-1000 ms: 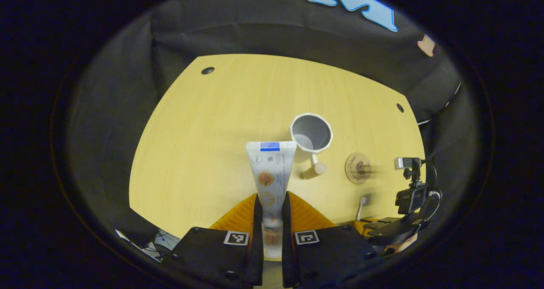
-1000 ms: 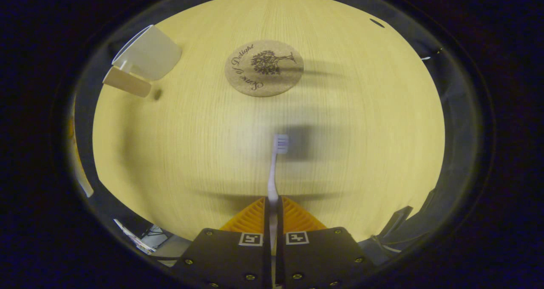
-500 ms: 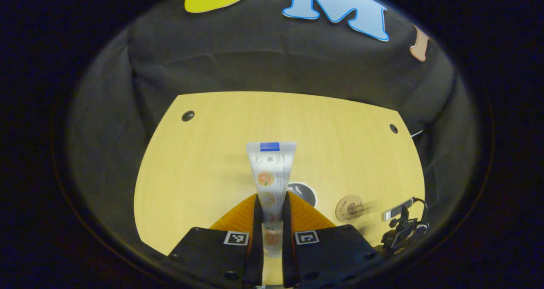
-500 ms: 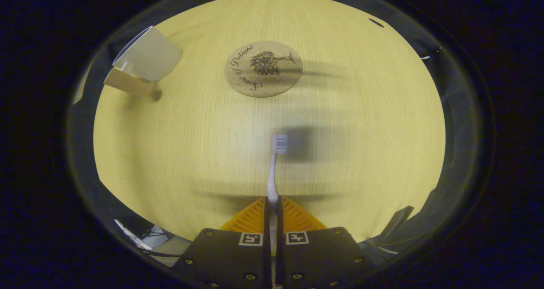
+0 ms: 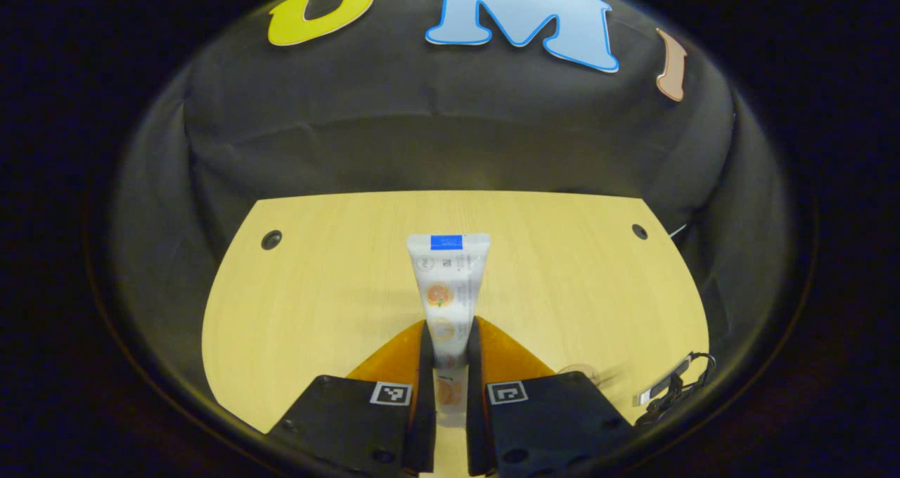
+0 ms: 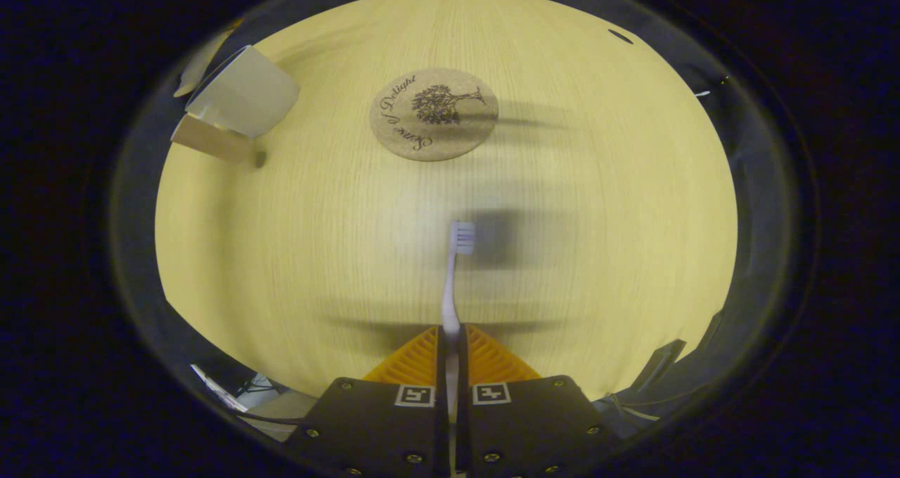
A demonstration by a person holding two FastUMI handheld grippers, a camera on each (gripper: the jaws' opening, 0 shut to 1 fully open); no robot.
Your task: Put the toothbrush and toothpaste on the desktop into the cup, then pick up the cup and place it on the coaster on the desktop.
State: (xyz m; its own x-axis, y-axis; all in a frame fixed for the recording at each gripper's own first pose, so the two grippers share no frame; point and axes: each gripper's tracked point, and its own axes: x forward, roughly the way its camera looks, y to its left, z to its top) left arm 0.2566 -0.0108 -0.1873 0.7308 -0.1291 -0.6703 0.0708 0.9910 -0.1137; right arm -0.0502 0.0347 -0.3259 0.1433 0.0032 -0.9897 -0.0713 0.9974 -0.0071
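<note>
Two grippers, each clamped: left gripper (image 5: 448, 365) pinches one toothpaste tube (image 5: 448, 288), right gripper (image 6: 450, 355) one toothbrush (image 6: 453, 274). One cup (image 6: 242, 102) and one coaster (image 6: 434, 114) sit on the desktop (image 6: 598, 218).

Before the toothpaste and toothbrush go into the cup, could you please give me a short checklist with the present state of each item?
1. Left gripper shut on the white toothpaste tube: ok.
2. Right gripper shut on the slim white toothbrush: ok.
3. White cup with handle upright on the pale wooden desktop, mouth reachable: ok.
4. Round cork coaster bare, ready for the cup: ok.
5. Tube lined up over the cup's mouth: cannot tell.
6. Toothbrush above the cup: not ok; it is over bare desktop, near the coaster.
</note>
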